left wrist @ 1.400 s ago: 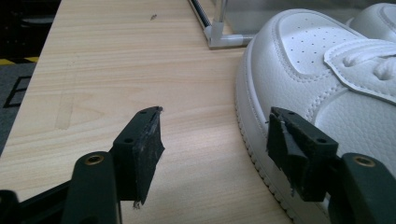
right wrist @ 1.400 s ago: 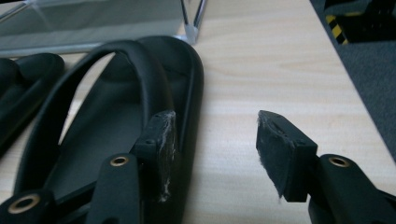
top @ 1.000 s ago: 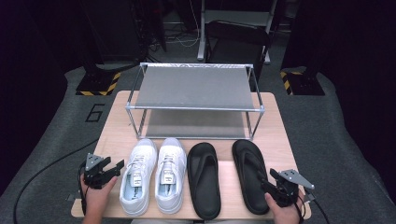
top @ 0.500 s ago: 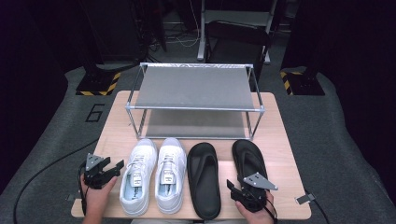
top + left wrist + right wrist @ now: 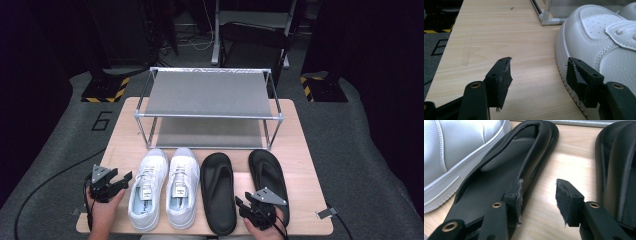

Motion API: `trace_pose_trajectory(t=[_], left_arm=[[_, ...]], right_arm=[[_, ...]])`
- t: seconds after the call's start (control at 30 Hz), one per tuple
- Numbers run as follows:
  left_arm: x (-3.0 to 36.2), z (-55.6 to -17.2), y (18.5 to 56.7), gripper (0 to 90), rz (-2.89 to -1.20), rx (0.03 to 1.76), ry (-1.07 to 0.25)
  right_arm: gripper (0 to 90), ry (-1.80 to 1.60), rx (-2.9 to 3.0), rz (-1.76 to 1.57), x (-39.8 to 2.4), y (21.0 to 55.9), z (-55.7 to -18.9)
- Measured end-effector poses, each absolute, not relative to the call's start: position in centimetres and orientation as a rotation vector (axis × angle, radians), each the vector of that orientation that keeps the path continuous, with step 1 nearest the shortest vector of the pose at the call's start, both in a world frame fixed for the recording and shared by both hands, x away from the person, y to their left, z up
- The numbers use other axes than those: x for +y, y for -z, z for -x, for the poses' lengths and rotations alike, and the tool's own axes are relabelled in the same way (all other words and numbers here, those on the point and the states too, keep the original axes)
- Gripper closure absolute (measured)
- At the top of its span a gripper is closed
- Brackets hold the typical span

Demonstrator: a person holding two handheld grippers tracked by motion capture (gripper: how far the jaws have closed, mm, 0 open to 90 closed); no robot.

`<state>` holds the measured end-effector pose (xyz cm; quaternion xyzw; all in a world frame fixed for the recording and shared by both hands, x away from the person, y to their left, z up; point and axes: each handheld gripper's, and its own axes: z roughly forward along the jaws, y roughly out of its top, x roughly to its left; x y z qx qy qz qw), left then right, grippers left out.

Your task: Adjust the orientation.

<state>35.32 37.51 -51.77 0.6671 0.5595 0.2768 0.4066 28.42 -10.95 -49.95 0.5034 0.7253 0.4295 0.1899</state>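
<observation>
High view: a wooden table [image 5: 305, 150] is seen bearing a metal shoe rack [image 5: 207, 107], two white sneakers and two black sandals in a row. The right gripper [image 5: 248, 206] is held at the heel end of the left black sandal [image 5: 218, 192], between it and the right black sandal [image 5: 270, 175]. In the right gripper view, its jaws are seen half apart, having just been closing; one pad lies over the sandal's outer edge, the other over bare wood, and nothing is clamped. The left gripper [image 5: 122, 179] is held just beside the left white sneaker [image 5: 147, 187], jaws wide apart and empty.
</observation>
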Motion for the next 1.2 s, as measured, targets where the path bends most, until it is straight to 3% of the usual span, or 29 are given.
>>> trace_pose_trajectory(t=[0.47, 0.6, 0.7, 0.93, 1.07, 1.1, 1.2], left_arm=[[37.6, -35.3, 51.7, 36.3, -1.675, 1.418, -0.706], [37.6, -35.3, 51.7, 36.3, -1.672, 1.418, -0.709], [37.7, -35.3, 51.7, 36.3, -1.671, 1.417, -0.713], [37.7, -35.3, 51.7, 36.3, -1.673, 1.418, -0.716], [37.7, -35.3, 51.7, 36.3, -1.668, 1.419, -0.720], [37.7, -35.3, 51.7, 36.3, -1.667, 1.419, -0.719], [37.7, -35.3, 51.7, 36.3, -1.666, 1.420, -0.721]], right_arm=[[58.9, -1.256, 2.100, -1.469, -9.5, 50.6, -28.8], [63.6, -1.230, 2.107, -1.503, -9.2, 51.0, -29.0], [72.1, -1.266, 2.090, -1.542, -9.3, 51.1, -29.1], [76.1, -1.246, 2.060, -1.554, -9.5, 50.9, -29.2], [75.9, -1.233, 2.030, -1.577, -10.0, 50.9, -29.4], [69.6, -1.236, 2.033, -1.588, -10.2, 50.9, -29.6], [67.5, -1.230, 2.034, -1.598, -10.2, 51.0, -29.6]])
